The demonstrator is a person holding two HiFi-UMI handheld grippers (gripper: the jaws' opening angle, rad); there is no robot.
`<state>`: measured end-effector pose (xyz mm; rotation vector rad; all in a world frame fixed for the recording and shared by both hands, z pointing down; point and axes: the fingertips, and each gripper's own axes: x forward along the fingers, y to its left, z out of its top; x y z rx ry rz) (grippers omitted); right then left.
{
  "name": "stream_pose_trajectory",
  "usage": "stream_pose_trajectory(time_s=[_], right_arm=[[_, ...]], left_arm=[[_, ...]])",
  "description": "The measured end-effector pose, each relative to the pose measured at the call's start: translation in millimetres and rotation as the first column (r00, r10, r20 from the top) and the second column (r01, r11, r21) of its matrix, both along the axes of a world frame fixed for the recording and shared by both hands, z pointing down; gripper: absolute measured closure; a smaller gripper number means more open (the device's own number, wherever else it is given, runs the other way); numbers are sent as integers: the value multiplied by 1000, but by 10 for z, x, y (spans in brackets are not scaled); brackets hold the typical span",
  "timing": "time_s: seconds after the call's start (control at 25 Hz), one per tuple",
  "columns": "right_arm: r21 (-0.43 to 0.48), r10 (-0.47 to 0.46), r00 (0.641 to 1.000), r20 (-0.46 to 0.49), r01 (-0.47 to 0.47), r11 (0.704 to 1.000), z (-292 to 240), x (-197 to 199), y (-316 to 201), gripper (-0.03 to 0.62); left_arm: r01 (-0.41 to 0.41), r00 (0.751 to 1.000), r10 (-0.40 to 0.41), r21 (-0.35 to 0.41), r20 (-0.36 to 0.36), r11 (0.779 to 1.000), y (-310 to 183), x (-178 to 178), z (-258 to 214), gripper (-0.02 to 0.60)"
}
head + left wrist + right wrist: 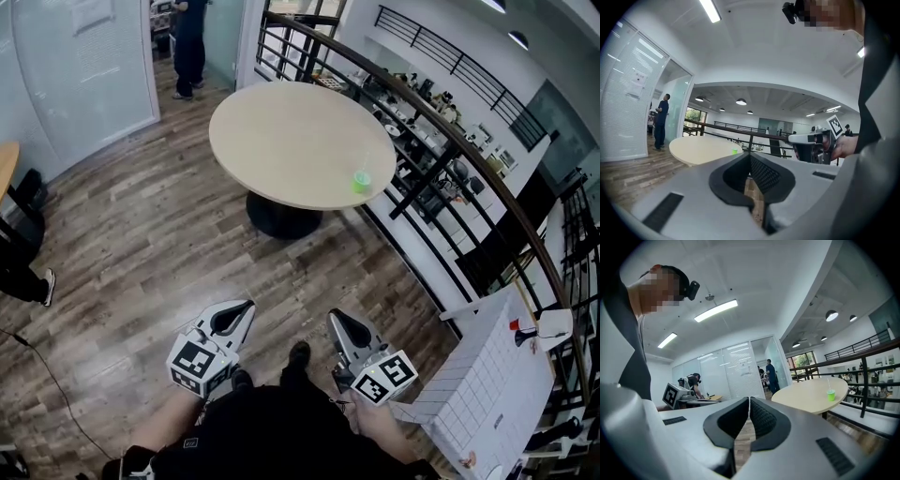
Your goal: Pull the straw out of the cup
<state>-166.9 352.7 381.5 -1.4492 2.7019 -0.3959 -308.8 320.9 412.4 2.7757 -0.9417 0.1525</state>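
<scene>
A small green cup (361, 182) stands near the right edge of the round beige table (291, 141), far ahead of both grippers. In the right gripper view the cup (830, 395) has a thin pale straw (828, 383) sticking up out of it. It shows only as a tiny green spot (735, 151) in the left gripper view. My left gripper (246, 306) and right gripper (335, 316) are held low, close to the person's body over the wooden floor, both pointing toward the table. Both are shut with nothing between the jaws, and neither is near the cup.
A black metal railing (441, 122) curves past the table's right side. A person in dark clothes (190, 42) stands by the glass wall at the back. A white gridded board (483, 394) leans at the right, and a thin cable (47, 375) lies on the floor at the left.
</scene>
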Motion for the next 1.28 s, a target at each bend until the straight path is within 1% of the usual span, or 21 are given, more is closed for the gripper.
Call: stream_pose_trajectory(time_s=[0.12,0.24,0.36,0.6,0.72,0.92,1.0,1.12,1.28], right_arm=[[-8,9,1000,2,-9,1000,40,211,-153,569],[-5,6,1000,7,-6,1000,66,405,-389,569],[6,-4,1000,21,4,1000,50,584,-611,569],[23,-1,999,37,0,1000,28,1152,-1001,569],[25,10,999,43,-11,1000,27,1477,-1137,569],[17,44,997,63,-45,999,118,1982,-1286,569],[-4,59,996,73,-59,998,183,2135,-1346,569],[-21,73,993,93,-71,997,242,2259,-1420,569],[-47,88,991,98,-84,995,316,2397,-1575,569]], left_arm=[[-9,1000,9,-3,9,1000,-129,188,17,575],[4,1000,-4,15,30,1000,-335,339,-2,574],[11,999,-12,15,41,1000,-536,513,-17,574],[5,998,-7,38,60,999,-978,1056,-68,574],[23,998,-27,60,58,998,-1199,1291,-155,574],[79,994,-84,82,62,994,-1601,1495,-253,574],[65,995,-70,75,73,995,-1684,1646,-245,574],[19,996,-22,41,90,999,-1757,1893,-144,574],[-27,997,27,-3,78,1000,-1915,2167,-48,574]])
